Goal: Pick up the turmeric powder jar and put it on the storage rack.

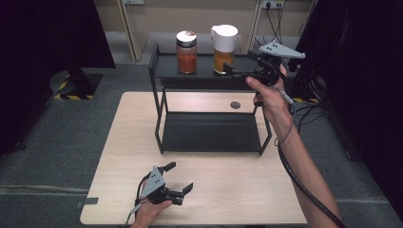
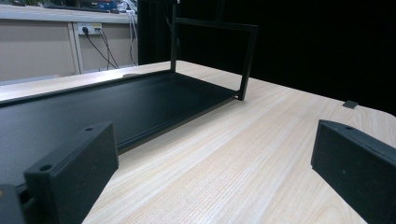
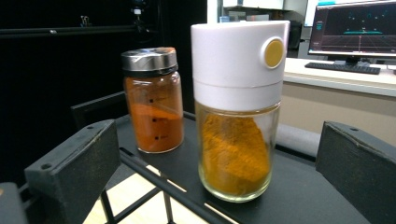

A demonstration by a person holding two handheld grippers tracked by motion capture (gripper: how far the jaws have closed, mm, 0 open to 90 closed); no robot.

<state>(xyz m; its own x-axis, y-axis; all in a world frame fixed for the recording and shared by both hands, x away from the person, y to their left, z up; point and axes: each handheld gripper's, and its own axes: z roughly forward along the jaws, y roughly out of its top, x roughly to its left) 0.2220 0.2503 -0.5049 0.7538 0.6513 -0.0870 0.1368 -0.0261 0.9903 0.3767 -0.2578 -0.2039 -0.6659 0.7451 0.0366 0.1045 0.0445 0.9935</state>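
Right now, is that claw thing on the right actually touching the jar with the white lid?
Apart. In the right gripper view, the right gripper stands open, its jaws short of the white-lidded jar on either side, with shelf visible between.

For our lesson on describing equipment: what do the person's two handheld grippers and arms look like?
Each gripper, left and right, is black with two blocky, flat-faced fingers bearing small screw holes. A grey three-cornered plate sits on top of each. A black cable trails from the right gripper along the forearm. Both forearms are bare, with no sleeves visible.
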